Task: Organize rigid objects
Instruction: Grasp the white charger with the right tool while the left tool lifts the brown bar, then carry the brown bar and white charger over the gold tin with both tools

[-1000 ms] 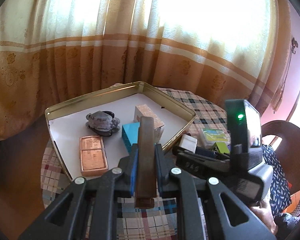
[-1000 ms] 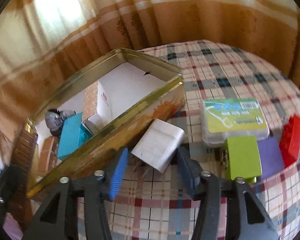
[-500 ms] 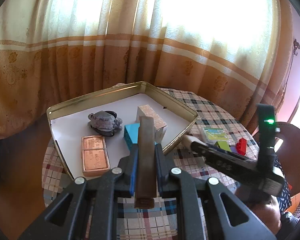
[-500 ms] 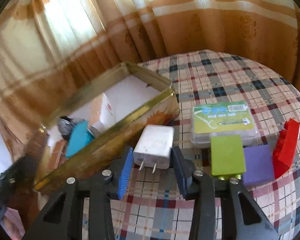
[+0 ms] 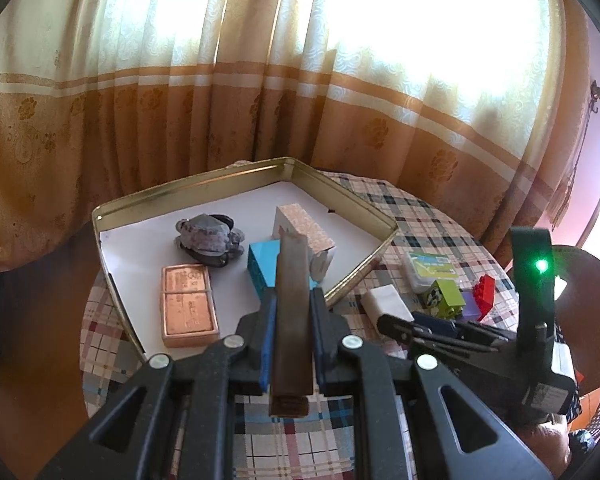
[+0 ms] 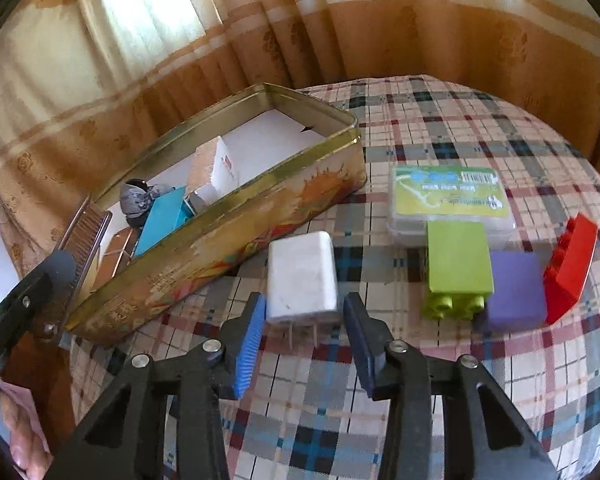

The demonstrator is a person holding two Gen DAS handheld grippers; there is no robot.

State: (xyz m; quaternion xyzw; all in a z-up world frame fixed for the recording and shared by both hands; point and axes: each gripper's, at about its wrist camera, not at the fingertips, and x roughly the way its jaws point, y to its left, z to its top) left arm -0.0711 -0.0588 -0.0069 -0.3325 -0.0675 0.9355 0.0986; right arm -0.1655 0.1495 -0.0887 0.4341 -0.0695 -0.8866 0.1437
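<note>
The tin lies at ten o'clock from the right tongs, its near wall standing between them and the open floor inside. The white charger sits on the checked cloth directly at twelve o'clock, prongs toward the tongs, long axis running away from them. Their jaws have just been opening slightly; one pad touches the charger, the other stands clear. The left tongs are clamped on a brown comb. Green block lies at two o'clock.

Both wrist cameras are looking steeply down and close along their fingers, toward the curtain. Both are sharing the tin and the table's far edge.
</note>
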